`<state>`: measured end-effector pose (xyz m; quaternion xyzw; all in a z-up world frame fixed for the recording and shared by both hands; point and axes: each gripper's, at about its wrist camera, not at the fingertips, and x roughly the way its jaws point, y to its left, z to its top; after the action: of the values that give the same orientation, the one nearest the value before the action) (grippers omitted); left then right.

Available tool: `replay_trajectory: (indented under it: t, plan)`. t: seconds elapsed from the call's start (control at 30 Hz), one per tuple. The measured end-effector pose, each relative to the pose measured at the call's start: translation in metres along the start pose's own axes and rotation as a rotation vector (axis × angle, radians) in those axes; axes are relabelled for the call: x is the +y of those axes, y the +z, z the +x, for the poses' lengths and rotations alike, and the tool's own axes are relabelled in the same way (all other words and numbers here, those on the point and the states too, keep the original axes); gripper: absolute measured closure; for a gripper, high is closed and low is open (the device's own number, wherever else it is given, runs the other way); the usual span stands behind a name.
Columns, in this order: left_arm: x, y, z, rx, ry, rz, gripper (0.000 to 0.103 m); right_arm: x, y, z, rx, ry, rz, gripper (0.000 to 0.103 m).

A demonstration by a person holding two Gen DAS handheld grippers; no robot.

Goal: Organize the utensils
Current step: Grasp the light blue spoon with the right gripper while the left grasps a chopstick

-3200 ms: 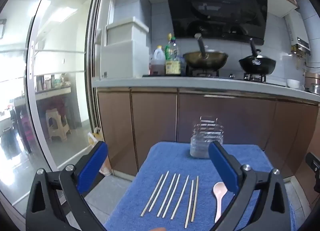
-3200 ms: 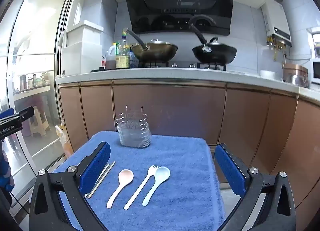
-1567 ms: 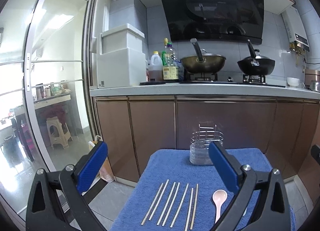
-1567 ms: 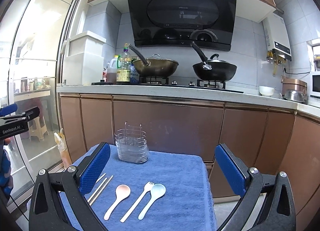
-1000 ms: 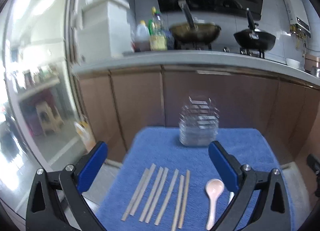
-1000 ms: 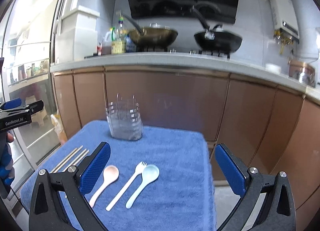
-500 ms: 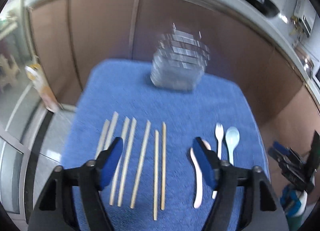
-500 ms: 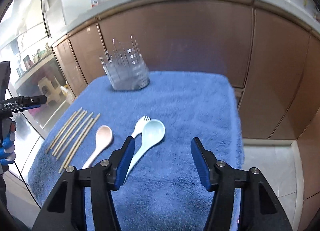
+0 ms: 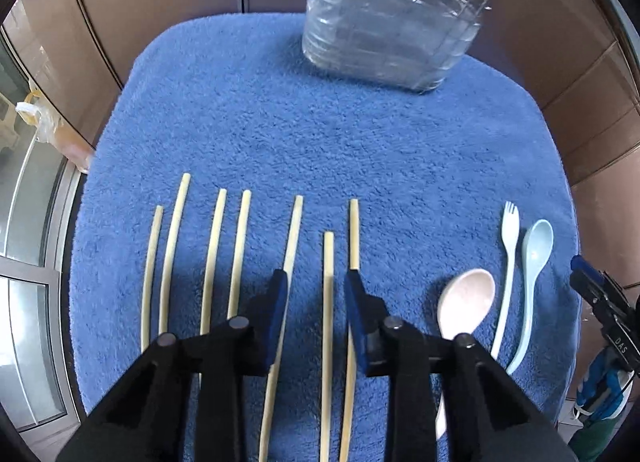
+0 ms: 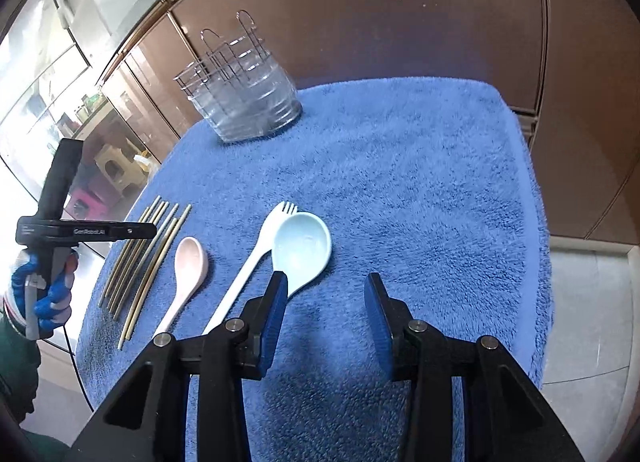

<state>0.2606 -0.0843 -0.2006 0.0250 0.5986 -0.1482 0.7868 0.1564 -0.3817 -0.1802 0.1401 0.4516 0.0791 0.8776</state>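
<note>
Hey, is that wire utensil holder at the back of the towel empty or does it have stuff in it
Empty, as far as shows: the utensil holder has nothing sticking up, and the chopsticks, spoons and fork lie flat on the towel.

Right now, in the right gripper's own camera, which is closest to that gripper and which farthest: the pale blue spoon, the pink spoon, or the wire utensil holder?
From the right gripper:
1. Pale blue spoon, bowl just ahead of the gripper's left finger.
2. Pink spoon, further off to the left.
3. Wire utensil holder, at the far end of the blue towel.
</note>
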Motion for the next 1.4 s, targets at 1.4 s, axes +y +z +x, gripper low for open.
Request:
replay_trajectory:
  t: [1.4]
  plan:
    - [-0.013,0.025,0.033,0.083,-0.033,0.077,0.087,-0.012,0.031,0.049,0.088,0.069,0.009,0.064]
